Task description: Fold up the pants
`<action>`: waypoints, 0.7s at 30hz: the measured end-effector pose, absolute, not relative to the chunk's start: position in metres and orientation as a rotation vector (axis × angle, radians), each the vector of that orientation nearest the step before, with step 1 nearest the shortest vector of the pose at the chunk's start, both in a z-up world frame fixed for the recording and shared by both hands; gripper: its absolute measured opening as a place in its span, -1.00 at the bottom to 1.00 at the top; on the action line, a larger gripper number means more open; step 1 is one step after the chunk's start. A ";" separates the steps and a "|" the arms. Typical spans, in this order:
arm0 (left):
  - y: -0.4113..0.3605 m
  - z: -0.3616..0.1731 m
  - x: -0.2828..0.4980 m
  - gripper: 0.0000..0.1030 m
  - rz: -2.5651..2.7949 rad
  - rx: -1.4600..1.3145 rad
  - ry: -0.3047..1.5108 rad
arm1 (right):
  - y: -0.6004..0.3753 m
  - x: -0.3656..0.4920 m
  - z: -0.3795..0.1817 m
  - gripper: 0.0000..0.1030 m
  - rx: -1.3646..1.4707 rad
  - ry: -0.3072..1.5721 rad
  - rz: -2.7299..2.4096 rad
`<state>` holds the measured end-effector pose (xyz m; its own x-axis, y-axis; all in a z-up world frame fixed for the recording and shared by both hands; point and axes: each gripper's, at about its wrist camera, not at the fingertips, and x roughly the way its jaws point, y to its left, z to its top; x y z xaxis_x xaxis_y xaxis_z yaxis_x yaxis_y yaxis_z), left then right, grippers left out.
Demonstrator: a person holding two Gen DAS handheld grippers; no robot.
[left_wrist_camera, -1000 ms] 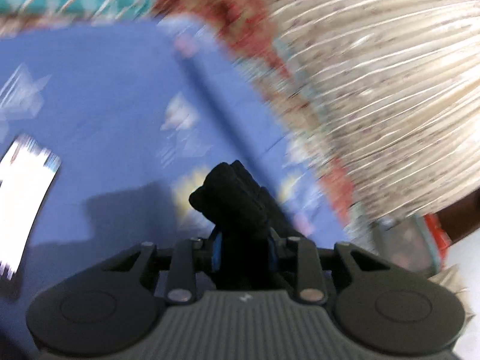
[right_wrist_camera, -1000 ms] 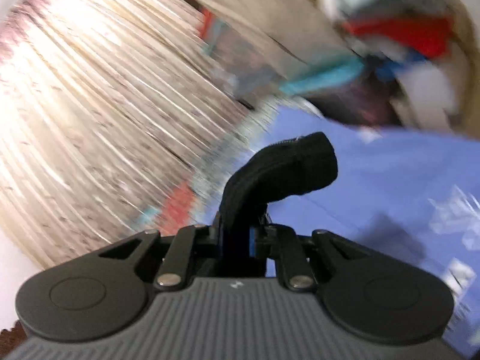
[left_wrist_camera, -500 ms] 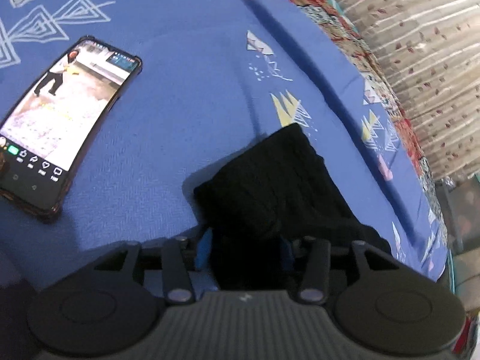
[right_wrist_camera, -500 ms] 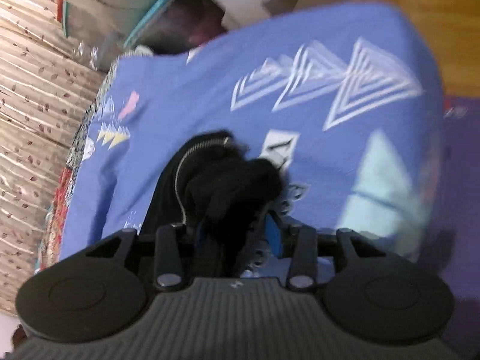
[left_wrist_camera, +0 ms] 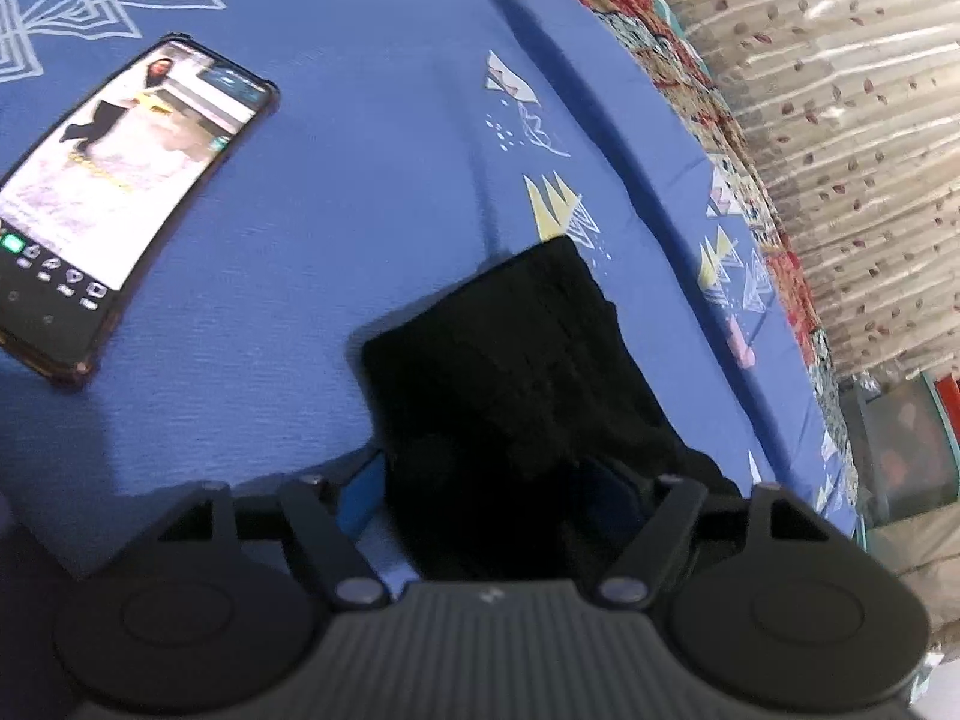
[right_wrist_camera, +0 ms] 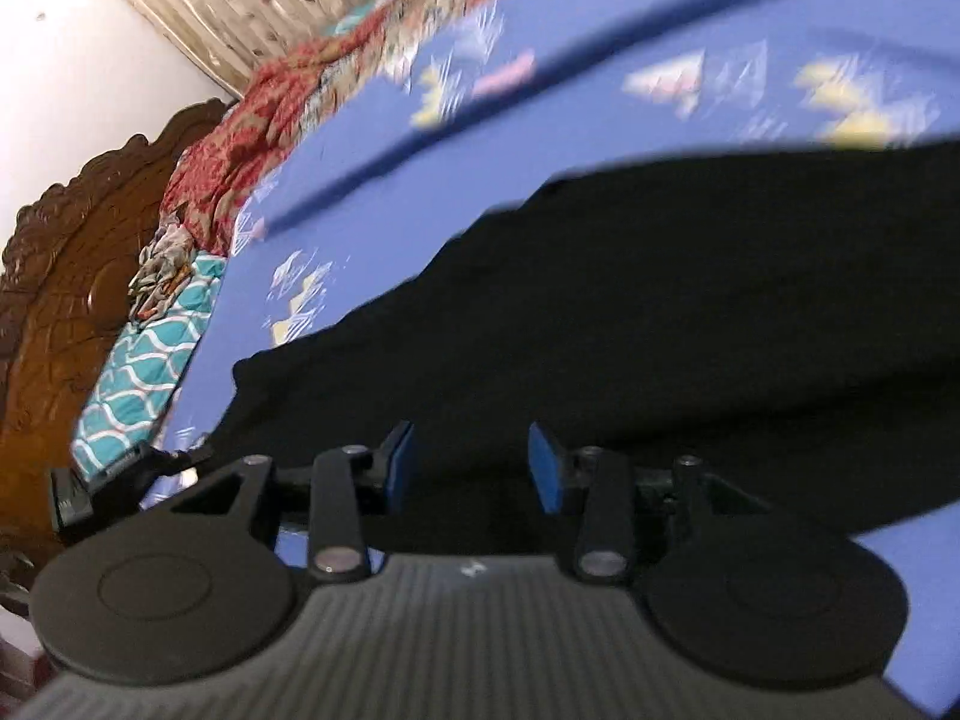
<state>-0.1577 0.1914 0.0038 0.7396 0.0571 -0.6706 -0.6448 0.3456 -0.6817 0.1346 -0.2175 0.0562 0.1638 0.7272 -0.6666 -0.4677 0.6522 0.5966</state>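
On the blue bedsheet [left_wrist_camera: 336, 252], the left wrist view shows black pants [left_wrist_camera: 510, 372] between the left gripper [left_wrist_camera: 486, 480] pads, its jaws just opening, near a phone [left_wrist_camera: 114, 204]. From the right wrist, the right gripper [right_wrist_camera: 471, 462] stands released, empty, over the spread pants [right_wrist_camera: 690, 330].

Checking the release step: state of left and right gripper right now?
Left gripper: open, jaws just opening, black pants lying loose between them.
Right gripper: open, nothing pinched, over the pants on the blue bedsheet.
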 end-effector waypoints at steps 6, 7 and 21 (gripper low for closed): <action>0.187 0.004 -0.160 0.02 0.476 -1.081 0.653 | -0.179 0.149 0.002 -0.70 0.245 1.291 0.718; 0.188 0.008 -0.165 0.02 0.466 -1.084 0.654 | -0.190 0.144 0.000 -0.97 0.259 1.272 0.692; 0.257 0.041 -0.052 0.99 0.413 -0.589 0.780 | -0.244 0.132 -0.006 -0.97 0.537 1.309 0.647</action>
